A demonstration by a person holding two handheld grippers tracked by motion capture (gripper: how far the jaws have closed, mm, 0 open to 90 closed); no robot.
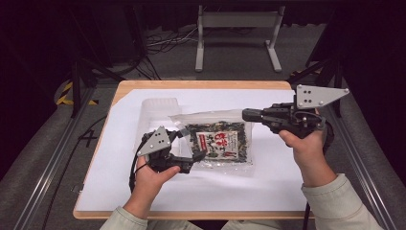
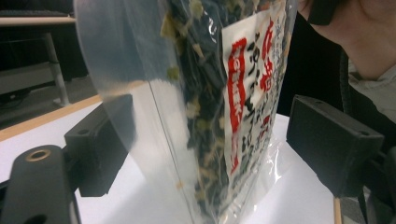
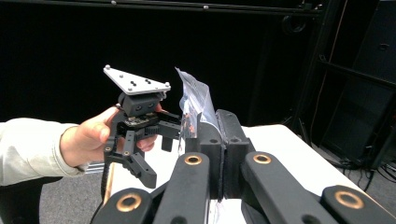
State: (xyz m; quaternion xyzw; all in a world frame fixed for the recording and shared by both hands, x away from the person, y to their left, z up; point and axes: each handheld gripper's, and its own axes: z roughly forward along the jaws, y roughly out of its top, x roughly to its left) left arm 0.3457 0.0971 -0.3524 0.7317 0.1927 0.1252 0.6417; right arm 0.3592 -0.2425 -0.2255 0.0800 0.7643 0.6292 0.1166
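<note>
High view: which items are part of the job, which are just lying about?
In use:
clear plastic bag of dark dried greens with red-lettered label
right claw, shut on bag
left claw, open around bag

Idle:
clear plastic tub
white table sheet

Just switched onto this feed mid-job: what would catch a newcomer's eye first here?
The clear packet of dark dried food with a red-and-white label, held up over the white sheet mid-table. The right gripper is shut on its upper right edge, while the left gripper stands open around its lower left side. A clear plastic tub sits behind, at upper left.
</note>
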